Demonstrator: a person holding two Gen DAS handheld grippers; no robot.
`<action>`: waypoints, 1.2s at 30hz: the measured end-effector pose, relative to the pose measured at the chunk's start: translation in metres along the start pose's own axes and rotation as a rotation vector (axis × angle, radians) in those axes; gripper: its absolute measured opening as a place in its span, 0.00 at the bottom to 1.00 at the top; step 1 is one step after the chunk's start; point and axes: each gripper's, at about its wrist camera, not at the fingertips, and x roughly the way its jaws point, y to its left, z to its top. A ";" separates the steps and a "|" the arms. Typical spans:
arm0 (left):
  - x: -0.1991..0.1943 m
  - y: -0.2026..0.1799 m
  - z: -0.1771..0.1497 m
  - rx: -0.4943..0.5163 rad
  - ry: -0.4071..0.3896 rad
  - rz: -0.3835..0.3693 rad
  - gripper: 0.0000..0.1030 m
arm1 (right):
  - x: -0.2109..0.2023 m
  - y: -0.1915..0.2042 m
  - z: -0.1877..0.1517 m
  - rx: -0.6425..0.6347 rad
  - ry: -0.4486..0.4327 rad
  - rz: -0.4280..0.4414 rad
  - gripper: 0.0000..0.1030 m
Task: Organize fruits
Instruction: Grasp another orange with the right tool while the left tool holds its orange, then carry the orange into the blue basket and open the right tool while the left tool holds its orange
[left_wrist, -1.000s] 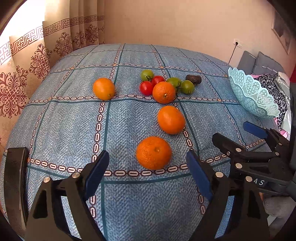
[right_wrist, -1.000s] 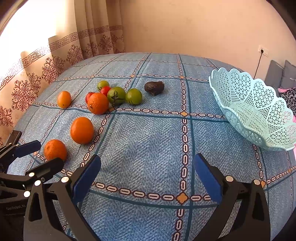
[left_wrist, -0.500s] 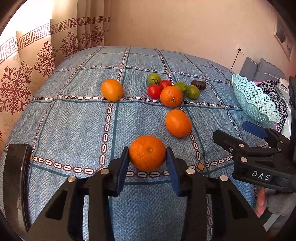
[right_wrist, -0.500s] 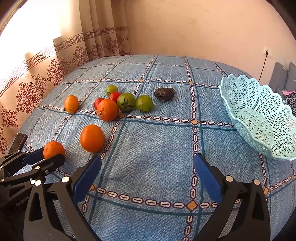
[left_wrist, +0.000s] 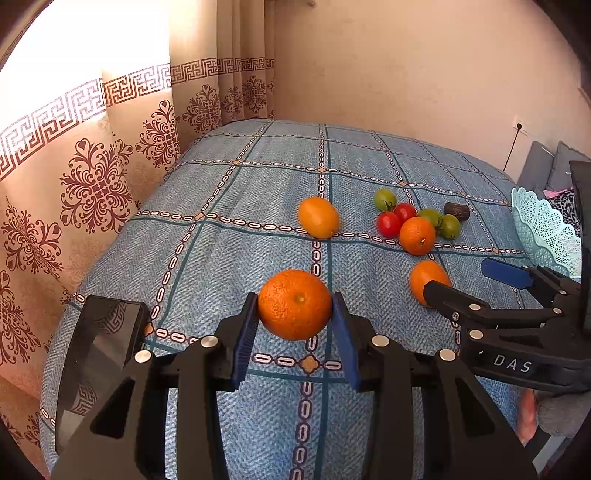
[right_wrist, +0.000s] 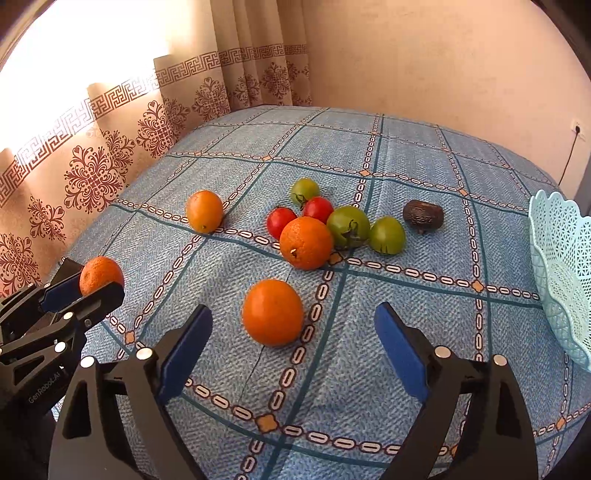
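Our left tool (left_wrist: 295, 314) has its blue pads pressed on both sides of an orange (left_wrist: 294, 303), held above the blue bed cover (left_wrist: 236, 236), its navel facing the camera. Our right tool (right_wrist: 293, 339) stands wide apart and holds nothing; a second orange (right_wrist: 272, 312) lies just ahead between its fingers. To the left the bed ends at the curtain (left_wrist: 92, 177). The lace basket (right_wrist: 561, 273) at the right edge is cut off by the frame. The dark fruit (right_wrist: 423, 216) is hard to identify.
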 end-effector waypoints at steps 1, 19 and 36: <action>0.001 0.002 0.000 -0.003 0.004 0.002 0.40 | 0.003 0.002 -0.001 -0.003 0.010 0.003 0.73; 0.006 0.001 -0.001 -0.002 0.031 0.001 0.40 | 0.021 0.011 -0.010 -0.036 0.044 -0.001 0.36; -0.012 -0.025 0.025 0.056 -0.048 0.005 0.40 | -0.034 -0.027 -0.003 0.061 -0.090 -0.021 0.36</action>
